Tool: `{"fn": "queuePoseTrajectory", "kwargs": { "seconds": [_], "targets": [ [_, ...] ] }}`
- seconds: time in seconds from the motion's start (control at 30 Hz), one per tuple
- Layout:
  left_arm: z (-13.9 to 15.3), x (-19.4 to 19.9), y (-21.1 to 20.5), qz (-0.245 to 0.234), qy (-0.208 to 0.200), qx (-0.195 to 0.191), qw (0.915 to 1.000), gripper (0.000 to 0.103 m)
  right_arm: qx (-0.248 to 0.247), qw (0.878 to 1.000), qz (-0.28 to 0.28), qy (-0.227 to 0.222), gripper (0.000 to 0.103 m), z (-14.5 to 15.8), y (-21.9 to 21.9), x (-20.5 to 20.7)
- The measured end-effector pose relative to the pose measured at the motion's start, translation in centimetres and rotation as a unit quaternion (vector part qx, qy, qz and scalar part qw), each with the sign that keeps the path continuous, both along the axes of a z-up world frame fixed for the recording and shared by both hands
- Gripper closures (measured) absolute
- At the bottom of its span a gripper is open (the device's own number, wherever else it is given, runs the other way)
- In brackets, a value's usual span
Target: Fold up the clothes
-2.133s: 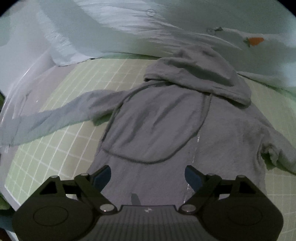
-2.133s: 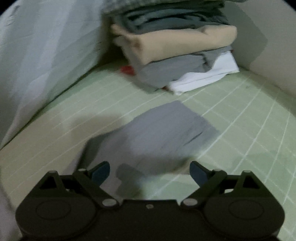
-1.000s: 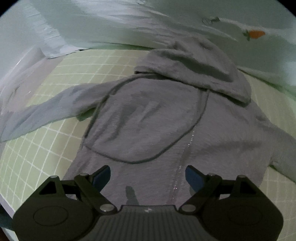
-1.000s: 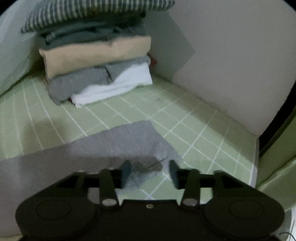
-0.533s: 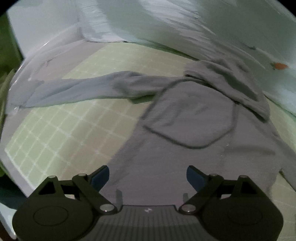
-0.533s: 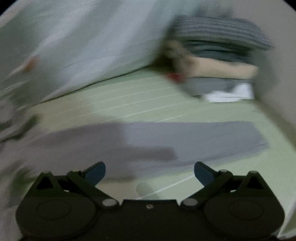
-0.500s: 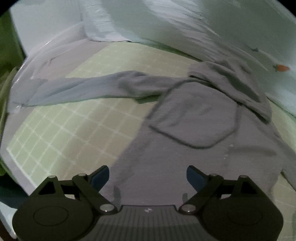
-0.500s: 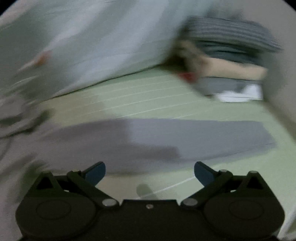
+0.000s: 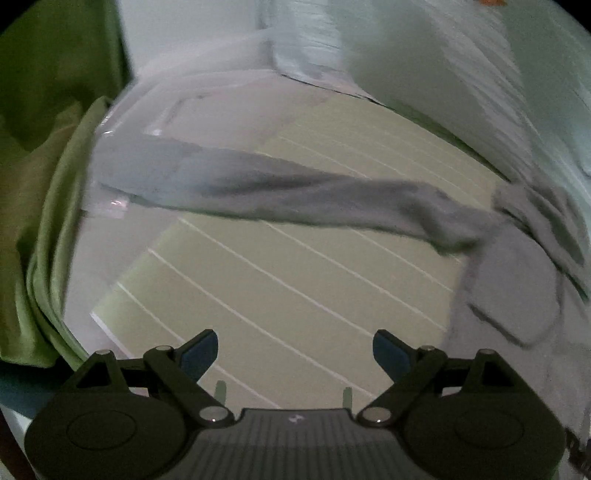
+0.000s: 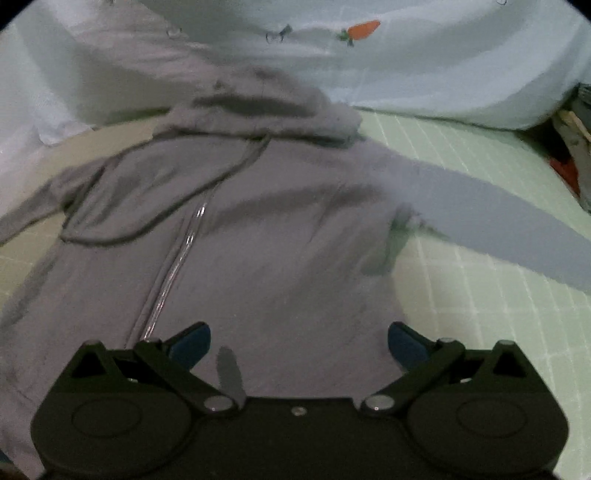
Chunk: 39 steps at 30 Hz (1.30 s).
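Left wrist view: left gripper (image 9: 293,349) has fingers spread wide, nothing btwn the blue pads (image 9: 197,350); it hangs over bare green grid mat (image 9: 295,280). The grey hoodie (image 9: 517,280) lies flat on the mat at right of frame; only its left part shows here, w/ blur. One sleeve (image 9: 280,190) runs out straight from the body toward the left, its cuff end past the mat edge onto a clear plastic sheet (image 9: 122,206). Hood (image 9: 546,218) sits at the far right, partly cut off by the frame edge. A dark drawcord loop (image 9: 513,325) lies on the chest. Green cloth (image 9: 40,206) hangs at far left; pale bedding (image 9: 424,70) bounds the far side. Right wrist view: right gripper (image 10: 299,341) also w/ fingers at full spread, empty, pads (image 10: 192,341) above the hoodie's lower front, apart from the fabric as far as can be told. This view gives the whole torso: hoodie (image 10: 277,240) front-up, zipper (image 10: 173,269) running near-to-far left of centre, hood (image 10: 273,107) collapsed at the far end against a pale sheet w/ a carrot print (image 10: 364,29). The other sleeve (image 10: 498,225) extends flat to the right across the mat (image 10: 480,306). A wrinkle and dark fold (image 10: 391,243) mark the armpit. Drawcord (image 10: 162,206) curves in a loop over the left chest. Edge of a stack of folded clothes (image 10: 576,147) shows far right, not seen in the left view; the cuff on plastic and green cloth show only in the left view.
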<state>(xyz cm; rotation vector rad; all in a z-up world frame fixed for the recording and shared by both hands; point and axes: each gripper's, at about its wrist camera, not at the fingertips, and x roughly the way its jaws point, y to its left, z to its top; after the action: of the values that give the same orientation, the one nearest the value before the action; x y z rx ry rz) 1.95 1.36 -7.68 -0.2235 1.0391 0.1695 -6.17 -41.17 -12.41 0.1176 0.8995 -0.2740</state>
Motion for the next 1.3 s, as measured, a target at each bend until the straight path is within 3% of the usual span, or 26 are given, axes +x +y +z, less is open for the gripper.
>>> {"fn": "queuePoseTrajectory", "kwargs": {
  "seconds": [0.1, 0.27, 0.47, 0.63, 0.93, 1.1, 1.23, 1.3],
  "targets": [
    [-0.2, 1.7, 3.2, -0.004, -0.005, 0.009, 0.9999, 0.012, -0.011, 0.999, -0.032, 0.016, 0.000, -0.9, 0.9, 0.2],
    [-0.9, 4.8, 7.1, -0.010, -0.006, 0.025, 0.9996, 0.012, 0.005, 0.994, -0.105, -0.001, 0.000, -1.8, 1.1, 0.3],
    [-2.1, 7.6, 7.7, -0.093, 0.003, 0.057, 0.9940, 0.012, 0.003, 0.989, -0.148, -0.003, 0.000, -1.9, 1.6, 1.1],
    [-3.5, 9.6, 5.3, -0.177, -0.002, 0.099, 0.9791, 0.012, 0.008, 0.985, -0.172, 0.010, 0.000, -1.7, 1.7, 1.9],
    [-5.1, 12.9, 1.7, -0.292, -0.024, 0.139, 0.9459, 0.014, 0.019, 0.977, -0.210, 0.030, 0.000, -1.7, 1.4, 3.4],
    [-5.8, 13.6, 1.4, -0.316, -0.027, 0.129, 0.9397, 0.028, 0.021, 0.976, -0.213, 0.035, 0.000, -1.6, 1.4, 3.6],
    [-5.7, 13.9, 1.9, -0.318, -0.027, 0.088, 0.9437, 0.056, 0.020, 0.976, -0.214, 0.033, 0.000, -1.6, 1.4, 3.4],
    [-5.7, 14.2, 2.2, -0.305, -0.025, 0.067, 0.9495, 0.071, 0.019, 0.976, -0.215, 0.031, 0.000, -1.6, 1.4, 3.4]
  ]
}}
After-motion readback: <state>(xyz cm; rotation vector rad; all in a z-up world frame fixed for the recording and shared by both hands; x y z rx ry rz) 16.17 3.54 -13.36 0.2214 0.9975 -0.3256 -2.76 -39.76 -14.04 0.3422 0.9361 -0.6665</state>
